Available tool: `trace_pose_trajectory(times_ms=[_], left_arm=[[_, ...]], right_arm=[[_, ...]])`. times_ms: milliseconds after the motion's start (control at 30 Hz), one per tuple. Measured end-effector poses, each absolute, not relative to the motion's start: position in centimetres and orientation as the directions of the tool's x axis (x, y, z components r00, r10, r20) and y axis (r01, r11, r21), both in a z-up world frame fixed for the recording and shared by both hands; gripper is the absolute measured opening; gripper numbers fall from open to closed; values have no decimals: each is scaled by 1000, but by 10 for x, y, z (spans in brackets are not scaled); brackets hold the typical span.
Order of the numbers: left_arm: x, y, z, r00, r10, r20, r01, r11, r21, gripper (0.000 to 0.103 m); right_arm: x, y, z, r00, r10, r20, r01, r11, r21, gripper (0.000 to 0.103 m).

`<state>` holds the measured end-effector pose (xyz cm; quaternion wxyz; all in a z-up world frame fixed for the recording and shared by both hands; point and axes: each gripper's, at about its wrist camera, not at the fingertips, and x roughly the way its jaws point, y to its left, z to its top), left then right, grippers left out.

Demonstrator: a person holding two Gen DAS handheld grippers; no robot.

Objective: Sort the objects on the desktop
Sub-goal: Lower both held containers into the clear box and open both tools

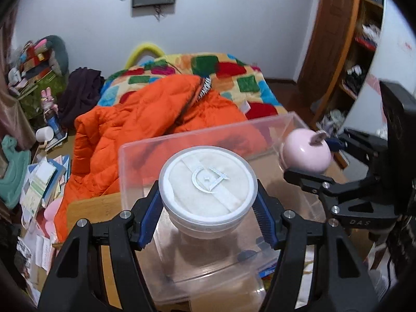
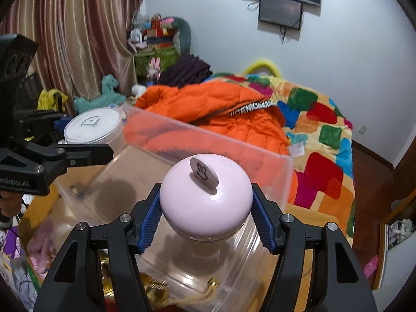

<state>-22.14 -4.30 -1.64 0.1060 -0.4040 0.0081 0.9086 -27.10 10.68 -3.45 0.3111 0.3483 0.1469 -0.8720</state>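
1 white powder-puff jar (image 1: 208, 189) sits clamped between the blue pads of the left tongs (image 1: 206, 214), held above 1 clear plastic bin (image 1: 135, 171). Beside it, the right tongs (image 2: 206, 214) clamp 1 pink round jar (image 2: 205, 202) over the same bin, which stands on the wooden table (image 1: 88, 208). Beyond lie 1 orange puffer jacket (image 1: 145, 119) and 1 patchwork blanket (image 2: 319, 130) on the bed.
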Motion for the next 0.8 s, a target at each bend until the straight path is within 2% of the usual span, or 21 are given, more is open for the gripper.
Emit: trace_pose_trajectory(times_ms=[500, 800], left_arm=[[-242, -14, -44, -563, 139, -815, -314, -948, 56, 65], [-249, -15, -55, -533, 131, -836, -314, -948, 51, 65]], right_arm=[[-282, 75, -53, -525, -347, -777, 719, -670, -187, 60], [-290, 72, -59, -468, -315, -826, 735, -657, -167, 60]])
